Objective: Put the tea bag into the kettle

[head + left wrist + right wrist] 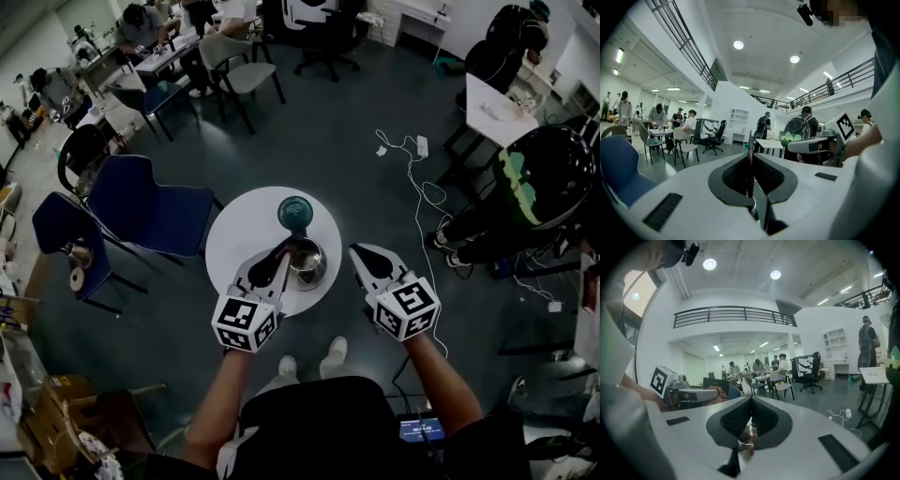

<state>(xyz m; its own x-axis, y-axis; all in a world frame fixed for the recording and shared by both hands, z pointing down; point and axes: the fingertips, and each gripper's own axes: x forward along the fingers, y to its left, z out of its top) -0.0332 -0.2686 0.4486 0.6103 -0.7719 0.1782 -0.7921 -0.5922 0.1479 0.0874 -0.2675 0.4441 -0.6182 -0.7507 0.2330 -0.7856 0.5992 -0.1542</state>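
Nearly there: pinching a thin reddish strip, seemingly the tea bag [750, 150], in the left gripper [284, 251], just beside the kettle [307, 266] on the desk [234, 234]. Holding the right gripper [357, 251] pressed together, empty. Not dropped in yet.

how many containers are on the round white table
2. A teal cup stands at the table's far edge; a metal kettle sits nearer the person, partly behind the left gripper, which could hide something small.
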